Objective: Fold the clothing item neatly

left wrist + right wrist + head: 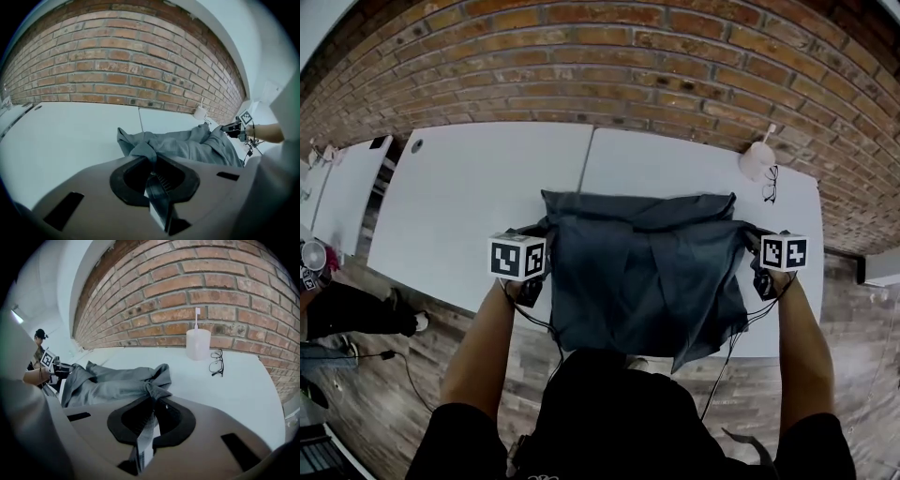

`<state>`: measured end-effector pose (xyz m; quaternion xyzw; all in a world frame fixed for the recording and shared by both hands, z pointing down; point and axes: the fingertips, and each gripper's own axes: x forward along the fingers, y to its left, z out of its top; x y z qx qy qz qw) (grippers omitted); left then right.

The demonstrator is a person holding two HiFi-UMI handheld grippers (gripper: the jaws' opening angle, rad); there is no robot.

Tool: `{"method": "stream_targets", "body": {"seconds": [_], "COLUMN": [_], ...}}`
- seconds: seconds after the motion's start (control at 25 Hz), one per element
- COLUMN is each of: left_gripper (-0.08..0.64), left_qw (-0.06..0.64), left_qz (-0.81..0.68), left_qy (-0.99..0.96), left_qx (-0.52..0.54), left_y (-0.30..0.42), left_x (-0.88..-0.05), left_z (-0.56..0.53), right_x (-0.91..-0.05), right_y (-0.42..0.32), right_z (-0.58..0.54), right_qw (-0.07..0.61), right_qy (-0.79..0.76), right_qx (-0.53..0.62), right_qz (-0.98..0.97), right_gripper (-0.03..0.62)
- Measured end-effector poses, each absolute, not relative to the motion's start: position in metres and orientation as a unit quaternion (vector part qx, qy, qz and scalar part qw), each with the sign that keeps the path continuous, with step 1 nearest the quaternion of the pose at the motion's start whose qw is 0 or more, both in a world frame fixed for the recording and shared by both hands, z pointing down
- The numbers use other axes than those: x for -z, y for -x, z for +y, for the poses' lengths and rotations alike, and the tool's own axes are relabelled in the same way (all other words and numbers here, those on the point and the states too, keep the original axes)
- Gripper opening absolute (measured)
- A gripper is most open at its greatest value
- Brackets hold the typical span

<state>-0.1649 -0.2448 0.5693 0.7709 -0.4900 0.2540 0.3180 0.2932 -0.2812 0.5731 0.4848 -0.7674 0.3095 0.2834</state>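
Observation:
A dark grey garment [647,272] lies spread on the white table [469,197], its near part hanging over the front edge. My left gripper [532,246] is shut on the garment's left edge, and the cloth [140,152] bunches into its closed jaws. My right gripper [761,246] is shut on the right edge, where the cloth [157,391] gathers between its jaws. The garment [197,145] stretches between the two grippers, and its far edge [637,199] lies flat on the table. The garment [108,385] shows again in the right gripper view.
A white cup [757,159] with a stick in it and a pair of glasses [770,183] sit at the table's far right, near the brick wall [609,66]. A seam [586,159] divides the two tabletops. Another white table [342,187] stands to the left.

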Motion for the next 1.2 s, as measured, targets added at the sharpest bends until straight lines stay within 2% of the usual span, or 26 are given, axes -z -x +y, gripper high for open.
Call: {"method": "stream_targets", "body": {"seconds": [0.12, 0.16, 0.2, 0.24, 0.32, 0.48, 0.64, 0.92, 1.2], "left_gripper": [0.023, 0.041, 0.081, 0.121, 0.144, 0.151, 0.164, 0.190, 0.190], "left_qw": [0.311, 0.314, 0.318, 0.322, 0.322, 0.308, 0.307, 0.359, 0.432], "left_qz": [-0.489, -0.488, -0.487, -0.486, -0.488, -0.497, -0.489, -0.462, -0.478], "left_qy": [-0.777, -0.778, -0.778, -0.778, -0.775, -0.774, -0.776, -0.756, -0.708], "left_qx": [-0.245, -0.241, -0.237, -0.236, -0.238, -0.243, -0.254, -0.293, -0.290], "left_y": [0.168, 0.170, 0.172, 0.176, 0.185, 0.195, 0.187, 0.159, 0.149], "left_x": [-0.580, -0.582, -0.582, -0.582, -0.580, -0.568, -0.569, -0.613, -0.668], "left_z": [-0.244, -0.241, -0.237, -0.232, -0.219, -0.189, -0.143, -0.040, 0.027], "right_x": [-0.586, -0.588, -0.588, -0.587, -0.581, -0.579, -0.604, -0.645, -0.649], "right_y": [-0.291, -0.292, -0.294, -0.298, -0.308, -0.321, -0.313, -0.316, -0.313], "right_z": [-0.278, -0.275, -0.271, -0.266, -0.252, -0.208, -0.146, -0.069, -0.066], "right_qw": [0.278, 0.276, 0.276, 0.278, 0.283, 0.293, 0.351, 0.466, 0.478], "right_qy": [-0.479, -0.476, -0.474, -0.473, -0.474, -0.465, -0.398, -0.352, -0.395], "right_qx": [-0.333, -0.338, -0.340, -0.340, -0.335, -0.339, -0.363, -0.330, -0.285], "right_qz": [-0.763, -0.763, -0.764, -0.764, -0.764, -0.764, -0.766, -0.742, -0.731], "right_gripper": [0.018, 0.053, 0.124, 0.159, 0.182, 0.184, 0.183, 0.183, 0.180]}}
